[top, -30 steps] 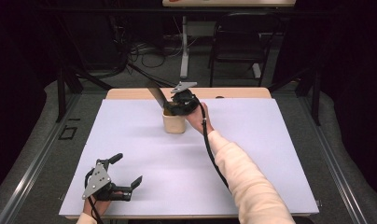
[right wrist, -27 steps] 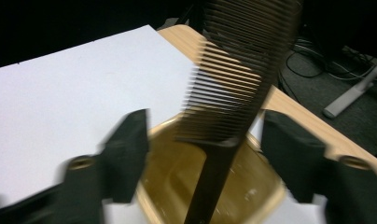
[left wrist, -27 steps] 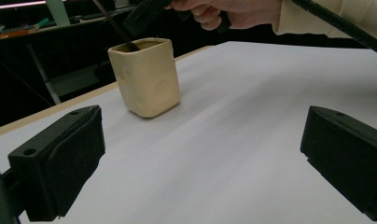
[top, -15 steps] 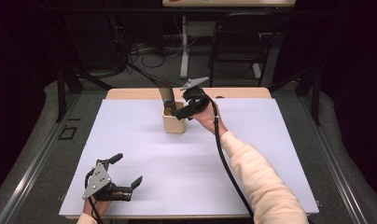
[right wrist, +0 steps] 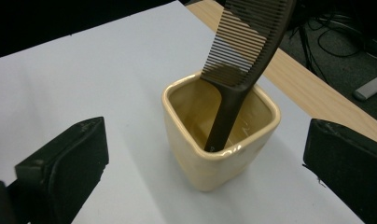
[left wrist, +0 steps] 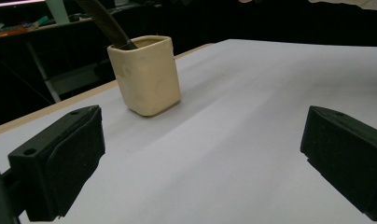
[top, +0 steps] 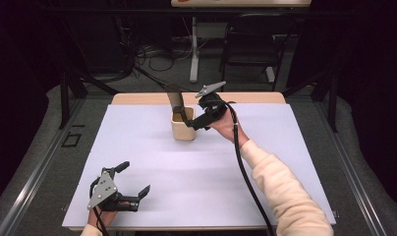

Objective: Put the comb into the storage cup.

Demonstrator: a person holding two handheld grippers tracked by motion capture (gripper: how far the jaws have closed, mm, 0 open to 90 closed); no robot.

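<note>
Left hand-held gripper (top: pixel 132 182) lies near the bench's (top: pixel 285 147) front edge, well short of the cup (top: pixel 183 129), jaws spread with nothing between them. Farther back we note the right hand-held gripper (top: pixel 189 119) just beside the cup; its jaws have just opened wide, gripping nothing. Inside the cup, a dark comb (right wrist: pixel 242 51) leans, handle down.
</note>
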